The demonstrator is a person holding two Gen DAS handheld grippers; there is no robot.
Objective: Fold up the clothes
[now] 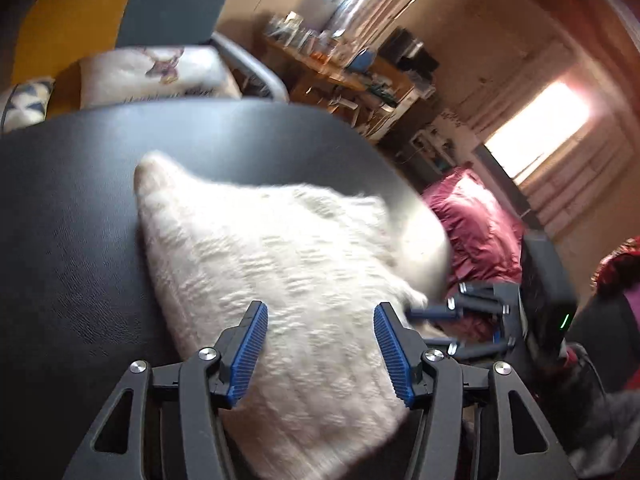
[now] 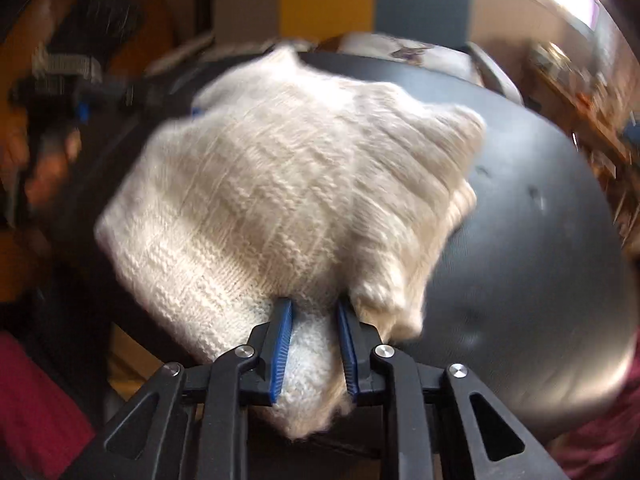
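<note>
A: Black tabletop, cluttered room behind. White knit sweater bunched on top?

B: Yes. Right gripper clamped on its near edge; left gripper spread wide above, holding nothing.

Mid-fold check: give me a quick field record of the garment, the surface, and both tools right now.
garment: white knit sweater, bunched on the table
surface: black table
left tool: open, fingers apart over the sweater, gripping nothing
right tool: shut on a bunch of the sweater's near edge
image quality: both views motion-blurred
beyond table edge: magenta fabric
</note>
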